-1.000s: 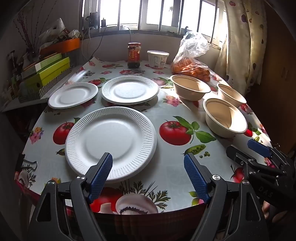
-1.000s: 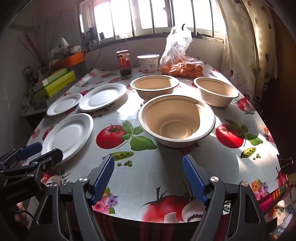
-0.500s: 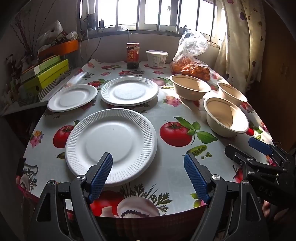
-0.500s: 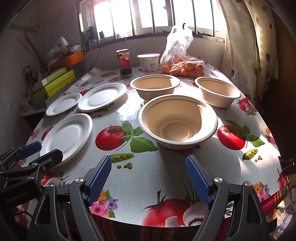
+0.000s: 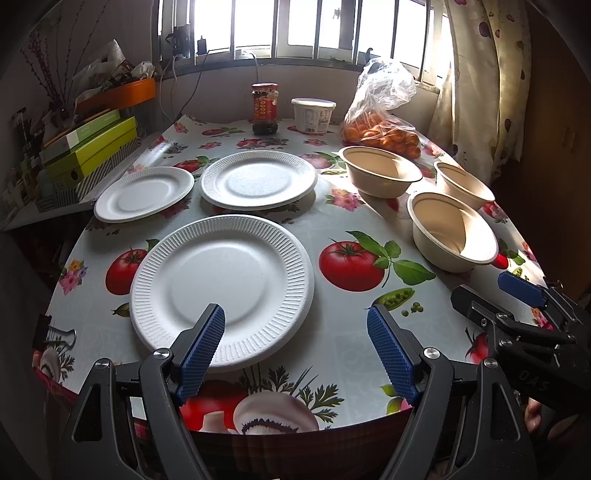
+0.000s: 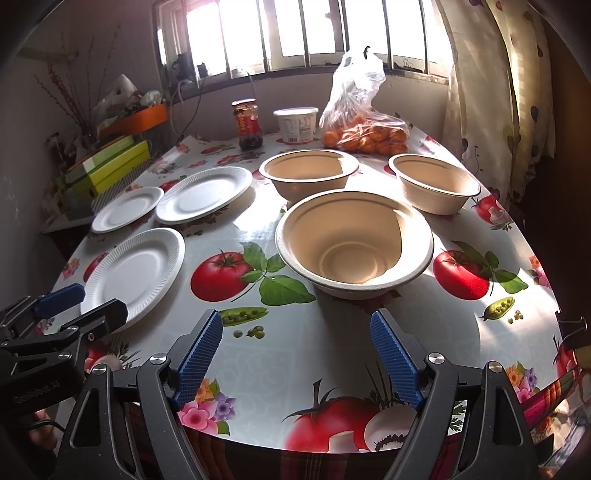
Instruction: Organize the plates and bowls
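Blown-out daylight from the window (image 5: pixel 295 26) glares on the tabletop (image 6: pixel 332 350), bowls (image 6: pixel 354 240) cast shadows, and fisheye edges darken.

Both cameras sit low at the table's (image 5: pixel 343 354) near edge, angled down towards the window (image 6: pixel 295 33). The left view faces the plates (image 5: pixel 221 291), the right the bowls (image 6: pixel 354 243); both share the whole tabletop.

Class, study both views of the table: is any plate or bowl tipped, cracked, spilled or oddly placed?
Nothing stands out. The three white ribbed paper plates lie flat and apart, and the three beige pulp bowls stand upright, empty and undamaged on the fruit-patterned tablecloth.
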`<state>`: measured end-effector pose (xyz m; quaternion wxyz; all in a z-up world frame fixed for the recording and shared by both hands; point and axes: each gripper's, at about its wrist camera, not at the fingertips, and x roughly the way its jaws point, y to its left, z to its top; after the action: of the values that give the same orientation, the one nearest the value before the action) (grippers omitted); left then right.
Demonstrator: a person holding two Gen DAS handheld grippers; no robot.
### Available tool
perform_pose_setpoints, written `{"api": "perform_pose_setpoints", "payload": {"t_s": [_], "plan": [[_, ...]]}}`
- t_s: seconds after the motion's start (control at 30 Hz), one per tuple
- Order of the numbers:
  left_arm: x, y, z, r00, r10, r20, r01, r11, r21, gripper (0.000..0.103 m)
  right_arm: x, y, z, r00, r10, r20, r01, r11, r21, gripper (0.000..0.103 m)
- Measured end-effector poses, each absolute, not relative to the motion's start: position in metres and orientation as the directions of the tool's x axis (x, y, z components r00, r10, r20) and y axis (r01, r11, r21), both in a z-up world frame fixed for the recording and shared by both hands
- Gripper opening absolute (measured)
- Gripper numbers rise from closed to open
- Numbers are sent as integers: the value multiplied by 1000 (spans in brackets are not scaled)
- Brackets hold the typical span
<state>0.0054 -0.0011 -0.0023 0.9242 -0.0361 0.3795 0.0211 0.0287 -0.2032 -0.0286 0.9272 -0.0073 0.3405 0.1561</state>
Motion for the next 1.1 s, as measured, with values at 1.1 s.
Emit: {"api": "perform_pose_setpoints", "payload": {"t_s": [1.1], "plan": [[5, -1, -3, 706, 14, -708, -70, 996, -50, 80, 28, -202, -28, 720, 286, -633, -297, 951, 92, 84]]}}
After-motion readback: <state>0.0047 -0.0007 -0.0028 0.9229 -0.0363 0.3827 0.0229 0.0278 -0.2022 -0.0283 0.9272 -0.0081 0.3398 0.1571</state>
